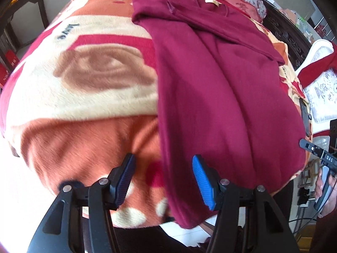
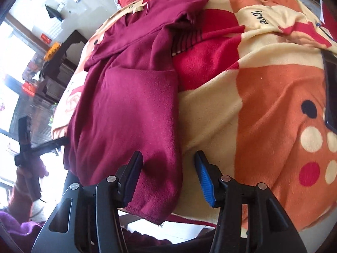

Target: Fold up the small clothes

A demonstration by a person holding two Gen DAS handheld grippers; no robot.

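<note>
Maroon garment [image 1: 221, 88] overhanging blanket's [image 1: 84, 105] near edge, both tongs [image 1: 163, 181] [image 2: 168, 175] parted and empty above it.

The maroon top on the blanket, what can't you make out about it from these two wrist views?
- Maroon top, left wrist view: the hem hangs over the blanket edge, partly behind the left gripper.
- Right wrist view: the folded-in sleeves hide the front.
- Neck label: too small to read.
- Striped fabric under the top: mostly covered.
</note>
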